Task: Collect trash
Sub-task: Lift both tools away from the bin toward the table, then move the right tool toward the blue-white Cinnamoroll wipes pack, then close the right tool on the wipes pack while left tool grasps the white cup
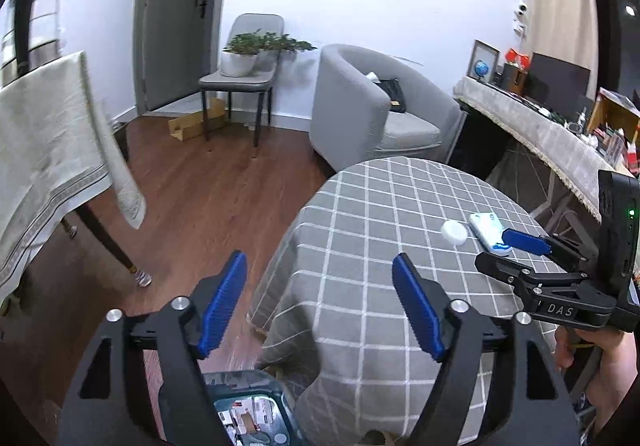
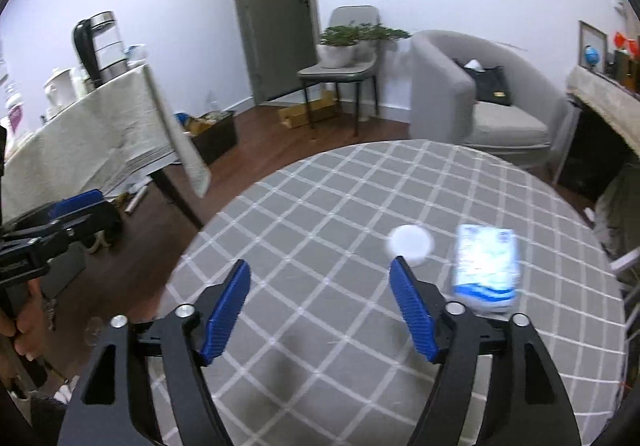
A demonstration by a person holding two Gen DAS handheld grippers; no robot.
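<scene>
A white round cap (image 1: 454, 232) (image 2: 410, 242) and a white-and-blue packet (image 1: 489, 232) (image 2: 486, 266) lie on the round table with a grey checked cloth (image 1: 380, 226) (image 2: 340, 226). My left gripper (image 1: 318, 298) is open and empty, held over the table's left edge above a bin (image 1: 252, 410) holding scraps. My right gripper (image 2: 320, 306) is open and empty over the table, with the cap just beyond its right fingertip and the packet to the right. In the left wrist view the right gripper (image 1: 516, 250) reaches beside the packet.
A cloth-covered table (image 1: 44, 150) (image 2: 92, 138) stands at the left with a kettle (image 2: 98, 46). A grey armchair (image 1: 380, 114) (image 2: 480, 94) and a chair with a potted plant (image 1: 244, 62) stand behind. A cluttered sideboard (image 1: 560, 130) runs along the right.
</scene>
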